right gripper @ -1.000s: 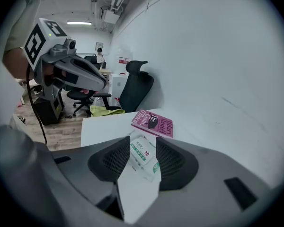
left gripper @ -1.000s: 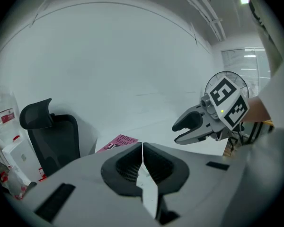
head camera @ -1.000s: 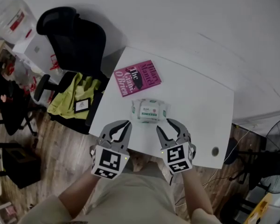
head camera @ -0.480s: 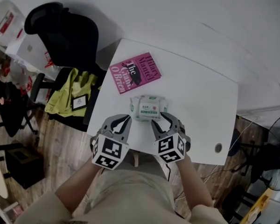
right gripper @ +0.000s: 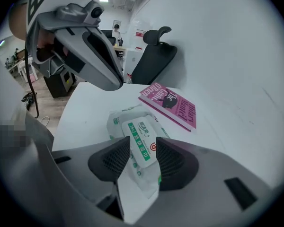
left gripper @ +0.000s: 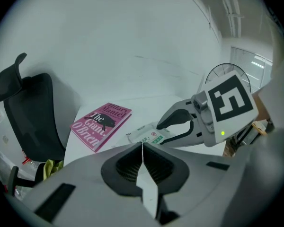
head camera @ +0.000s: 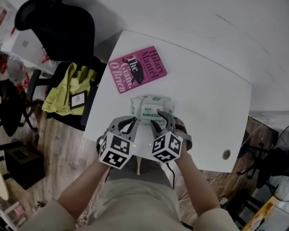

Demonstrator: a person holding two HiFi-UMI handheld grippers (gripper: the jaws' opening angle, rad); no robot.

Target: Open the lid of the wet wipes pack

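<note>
- Head view, steeply down on a white table [head camera: 207,114], and there in the middle of the frame, the wet wipes pack [head camera: 151,107], lying flat near the table's lower edge, label up.
- Above and left of it, well apart, a pink book [head camera: 137,69]; out of the action.
- Now the right gripper [head camera: 161,119]: fingers released, spread wide, lined up over the near end of the pack. In the right gripper view, the green-and-white lid [right gripper: 141,143] framed squarely in the gap. Looks like a set-up to catch the lid's edge; cannot tell whether either pad touches it.
- On to the left gripper [head camera: 129,124]: clenched, tips pressed together, nothing pinched between them. Parked just beside the pack's lower-left corner, likely ready to press down and steady the pack while the other side lifts.
- As for the container itself: lid flat and shut, so no wipes on show. Opening not yet begun, by this reading.
- Far left of the frame, off the table: a black chair [head camera: 62,30], and below it a seat carrying a yellow-green cloth [head camera: 67,88] with a small card [head camera: 78,100] on top.
</note>
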